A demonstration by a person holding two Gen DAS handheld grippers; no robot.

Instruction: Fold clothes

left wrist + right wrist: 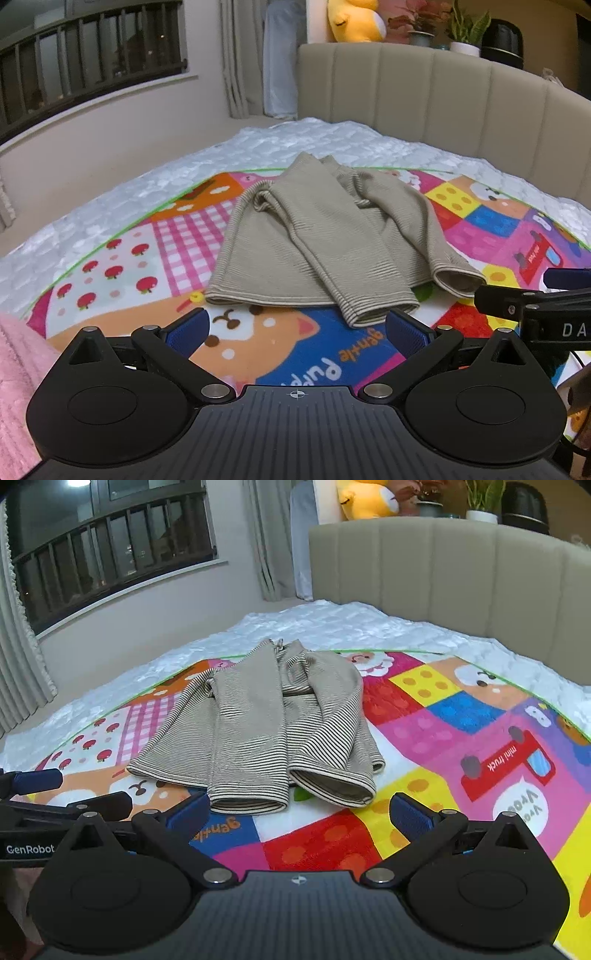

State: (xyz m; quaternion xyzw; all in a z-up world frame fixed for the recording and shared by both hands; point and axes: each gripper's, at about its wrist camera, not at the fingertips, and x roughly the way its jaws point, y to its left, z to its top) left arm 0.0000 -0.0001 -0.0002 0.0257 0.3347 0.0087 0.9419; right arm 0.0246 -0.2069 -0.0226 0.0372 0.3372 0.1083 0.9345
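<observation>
A beige finely striped long-sleeved top (314, 240) lies on a colourful cartoon play mat (147, 254) on the bed, both sleeves folded over its body with cuffs pointing toward me. It also shows in the right wrist view (258, 723). My left gripper (297, 330) is open and empty, just short of the near cuff. My right gripper (299, 812) is open and empty, close before the two cuffs. The right gripper's side shows at the right edge of the left wrist view (535, 306); the left gripper's side shows at the left edge of the right wrist view (55, 808).
A beige padded headboard (443, 96) stands behind the white quilted mattress (110, 206). A pink fuzzy fabric (14, 387) lies at the near left. A yellow plush toy (354, 18) and potted plants (465, 33) sit on the ledge above. A barred window (110, 554) is at the left.
</observation>
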